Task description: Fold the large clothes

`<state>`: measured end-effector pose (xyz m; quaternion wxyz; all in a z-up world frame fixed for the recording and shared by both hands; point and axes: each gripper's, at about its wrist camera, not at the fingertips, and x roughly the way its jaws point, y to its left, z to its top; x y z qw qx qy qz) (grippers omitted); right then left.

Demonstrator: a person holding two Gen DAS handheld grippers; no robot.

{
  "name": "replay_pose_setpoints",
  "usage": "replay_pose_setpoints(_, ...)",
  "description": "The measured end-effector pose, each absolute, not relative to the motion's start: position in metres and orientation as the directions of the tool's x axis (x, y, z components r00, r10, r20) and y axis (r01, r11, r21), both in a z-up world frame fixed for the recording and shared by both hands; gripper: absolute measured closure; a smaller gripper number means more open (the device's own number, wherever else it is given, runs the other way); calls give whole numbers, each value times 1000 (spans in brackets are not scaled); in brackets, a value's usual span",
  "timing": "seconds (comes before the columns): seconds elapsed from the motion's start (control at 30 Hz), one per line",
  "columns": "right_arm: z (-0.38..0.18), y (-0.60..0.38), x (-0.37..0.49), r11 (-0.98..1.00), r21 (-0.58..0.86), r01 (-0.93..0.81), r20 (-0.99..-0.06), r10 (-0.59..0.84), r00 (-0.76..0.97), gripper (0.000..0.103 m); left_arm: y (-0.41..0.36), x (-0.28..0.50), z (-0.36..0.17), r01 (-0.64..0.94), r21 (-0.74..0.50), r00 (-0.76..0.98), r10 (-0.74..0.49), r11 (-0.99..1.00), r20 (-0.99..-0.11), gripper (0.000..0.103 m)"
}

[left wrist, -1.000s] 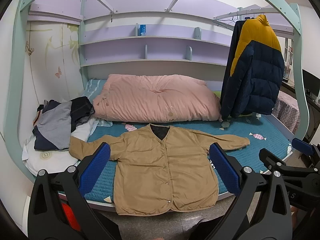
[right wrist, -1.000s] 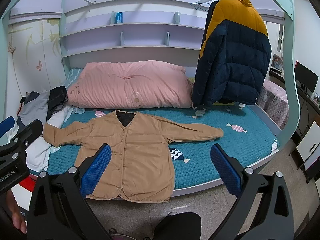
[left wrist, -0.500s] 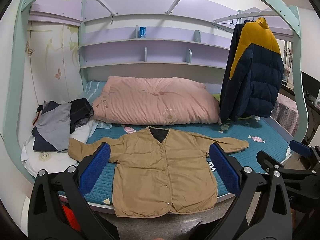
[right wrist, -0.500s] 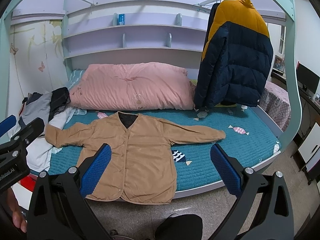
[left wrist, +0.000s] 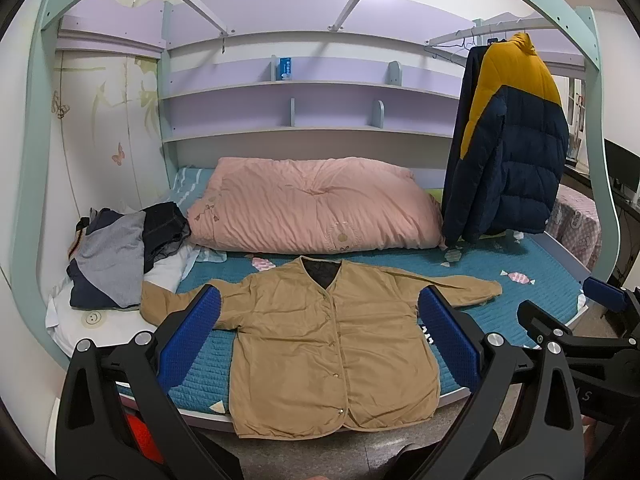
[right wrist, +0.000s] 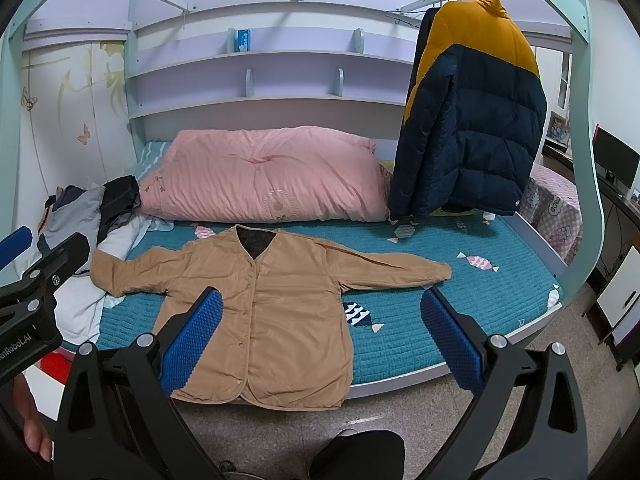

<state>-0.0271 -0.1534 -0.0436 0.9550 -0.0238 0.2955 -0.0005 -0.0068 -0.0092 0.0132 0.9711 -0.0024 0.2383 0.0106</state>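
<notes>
I've backed both released tongs (left wrist: 316, 328) (right wrist: 320, 328) off slightly; the tan jacket (left wrist: 324, 336) lies flat at the bed's (right wrist: 440, 344) front edge, unfolded.

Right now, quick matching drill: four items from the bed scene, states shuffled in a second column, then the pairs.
Items:
1. tan jacket
2. puffer coat
3. pink quilt
4. left claw

States:
A. hanging from the rail
B. open, holding nothing
C. spread flat, sleeves out, hem over the bed edge
D. bunched at the back of the bed

Pairs: 1-C, 2-A, 3-D, 4-B
</notes>
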Motion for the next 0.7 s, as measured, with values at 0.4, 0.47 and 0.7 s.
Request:
replay_pose_setpoints(0.4,-46,-155,-23,999,-43,-16,-573,-12,819,7,-10,0,10,-20,10,881,22,1000,-473,4)
replay_pose_setpoints(0.47,-47,-155,-21,999,-42,-16,-577,-11,817,7,-11,3,8,-21,12,877,25,1000,-479,4)
replay_pose_setpoints(0.7,-57,-153,-6,999,-37,-20,-599,-6,801,7,-7,18,-5,-25,13,859,28,1000,-511,4)
